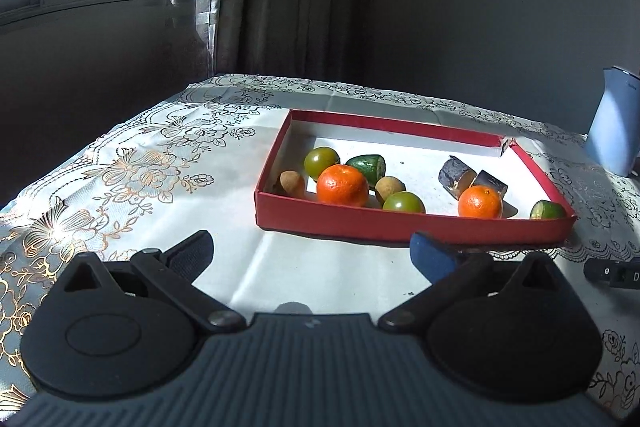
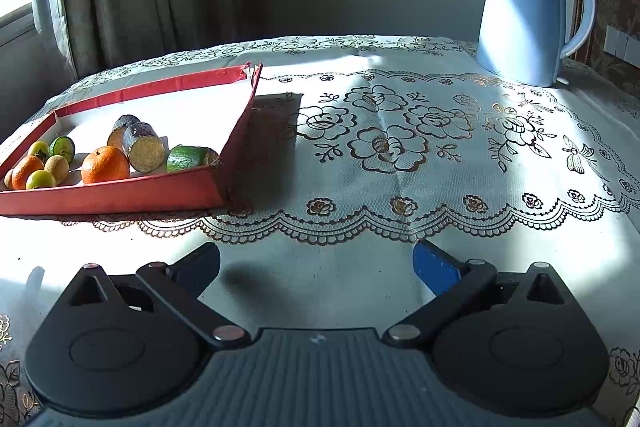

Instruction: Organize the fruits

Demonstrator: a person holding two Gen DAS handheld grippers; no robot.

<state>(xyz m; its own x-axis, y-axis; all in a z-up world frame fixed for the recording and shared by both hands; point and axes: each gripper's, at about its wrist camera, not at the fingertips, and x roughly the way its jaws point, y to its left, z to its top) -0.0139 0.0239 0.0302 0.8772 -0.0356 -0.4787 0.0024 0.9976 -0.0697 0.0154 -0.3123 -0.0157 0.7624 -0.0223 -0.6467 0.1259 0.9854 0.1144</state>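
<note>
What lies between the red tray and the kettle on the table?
Only bare flowered tablecloth, with the tray's shadow beside its wall. The right wrist view shows this stretch from the red tray to the kettle; nothing stands on it.

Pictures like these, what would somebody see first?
Probably the red tray on the flowery tablecloth, with two bright oranges glowing in the sun among green and brown fruit. Next, the pale blue kettle standing at the table's far right corner.
</note>
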